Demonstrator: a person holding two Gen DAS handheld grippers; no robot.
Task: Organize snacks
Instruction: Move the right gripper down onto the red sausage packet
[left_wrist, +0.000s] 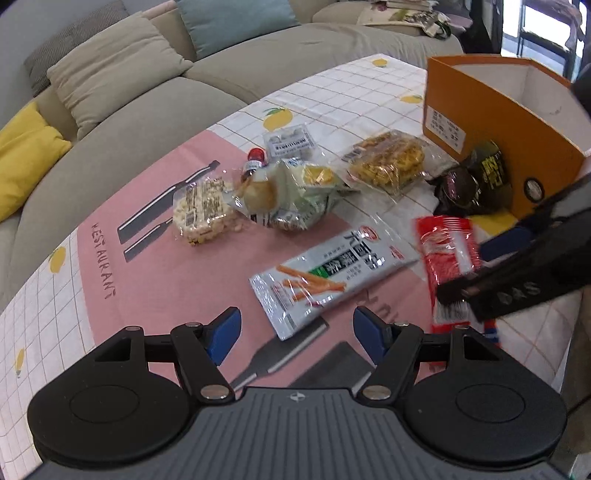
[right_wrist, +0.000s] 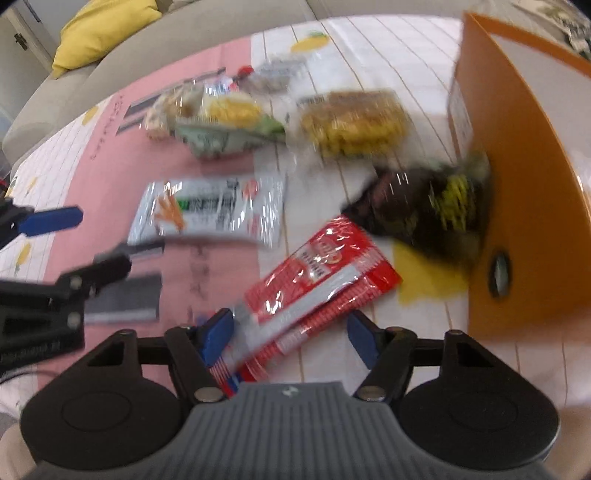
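Note:
Several snack packs lie on a pink and white tablecloth. My left gripper is open and empty, just short of a silver pack with orange sticks. My right gripper is open, its blue pads either side of the near end of a red pack, which also shows in the left wrist view. An orange box stands open at the right, with a dark pack against its wall. The right wrist view is blurred.
Further back lie a yellow snack pack, a greenish bag, a pale puffed-snack pack and a small red-capped bottle. A sofa with cushions runs behind the table. The table edge is at the right.

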